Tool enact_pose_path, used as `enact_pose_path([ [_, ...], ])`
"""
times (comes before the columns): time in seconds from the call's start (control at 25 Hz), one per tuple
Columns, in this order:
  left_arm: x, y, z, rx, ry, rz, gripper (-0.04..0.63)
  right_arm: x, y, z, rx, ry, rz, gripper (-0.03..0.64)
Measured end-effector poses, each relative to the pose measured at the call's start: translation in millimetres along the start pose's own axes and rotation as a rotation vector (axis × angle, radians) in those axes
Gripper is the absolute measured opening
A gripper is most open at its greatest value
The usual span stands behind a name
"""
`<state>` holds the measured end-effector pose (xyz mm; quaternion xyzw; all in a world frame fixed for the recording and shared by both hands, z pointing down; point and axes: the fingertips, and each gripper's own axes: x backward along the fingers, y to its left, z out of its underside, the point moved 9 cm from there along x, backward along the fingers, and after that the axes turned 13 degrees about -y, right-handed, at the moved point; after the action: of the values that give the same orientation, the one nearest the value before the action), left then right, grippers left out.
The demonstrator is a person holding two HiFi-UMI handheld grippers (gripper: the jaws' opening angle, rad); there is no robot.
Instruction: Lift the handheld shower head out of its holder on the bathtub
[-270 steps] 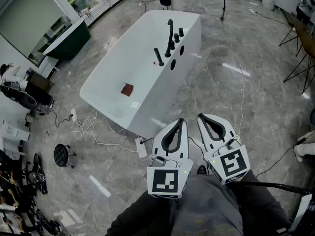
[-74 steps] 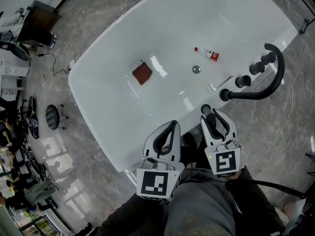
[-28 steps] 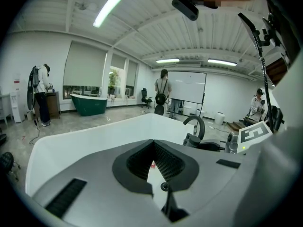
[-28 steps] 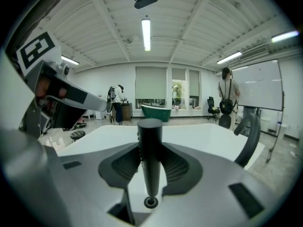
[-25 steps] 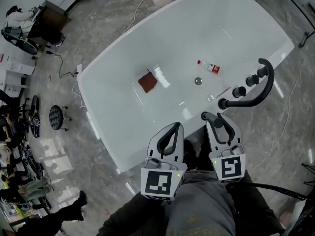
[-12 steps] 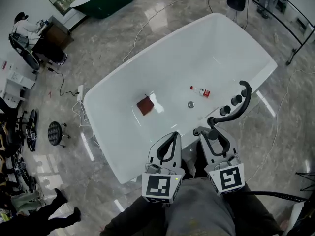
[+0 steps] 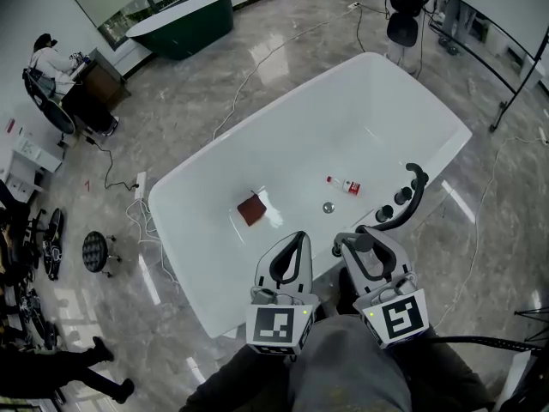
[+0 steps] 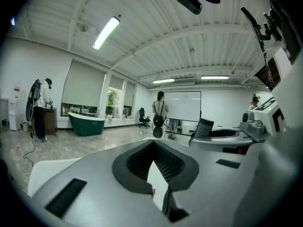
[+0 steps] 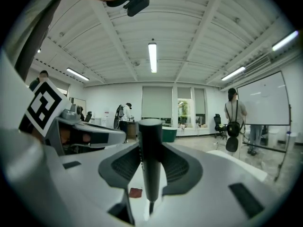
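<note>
The white bathtub (image 7: 193,213) fills the middle of the head view. A black curved faucet (image 7: 410,197) and black knobs (image 7: 386,215) stand on its near right rim. My right gripper (image 7: 364,249) is shut on the dark cylindrical shower head (image 7: 358,241), which stands upright between the jaws just before that rim. In the right gripper view the shower head (image 9: 150,160) runs straight up between the two pads of the right gripper (image 9: 150,148). The holder is hidden under that gripper. My left gripper (image 7: 290,249) hangs beside it, shut and empty, as the left gripper (image 8: 154,148) view also shows.
Inside the tub lie a red cloth (image 7: 250,209), a small bottle (image 7: 343,184) and the drain (image 7: 328,207). A green tub (image 7: 180,14) stands far back. Cables (image 7: 137,197) and a stool (image 7: 94,251) lie on the floor at left. A person with a backpack (image 8: 160,110) stands far off.
I have come up to the tub and my right gripper has taken hold of the shower head. In the last second it has risen off the rim with it; the tub looks farther away.
</note>
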<state>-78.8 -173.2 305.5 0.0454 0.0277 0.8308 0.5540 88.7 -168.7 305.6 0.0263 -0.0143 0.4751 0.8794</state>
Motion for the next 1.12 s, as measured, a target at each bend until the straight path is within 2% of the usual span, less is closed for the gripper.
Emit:
enact_pose_path([
  [0.44,16,0,9,0.007,-0.001,0.023,0.003,-3,11,0,0.007,-0.029,-0.027,0.14],
  [1.12,42,-3,1,0.039,-0.052,0.038,0.003,8,19,-30,0.036,-0.098,0.006,0.14],
])
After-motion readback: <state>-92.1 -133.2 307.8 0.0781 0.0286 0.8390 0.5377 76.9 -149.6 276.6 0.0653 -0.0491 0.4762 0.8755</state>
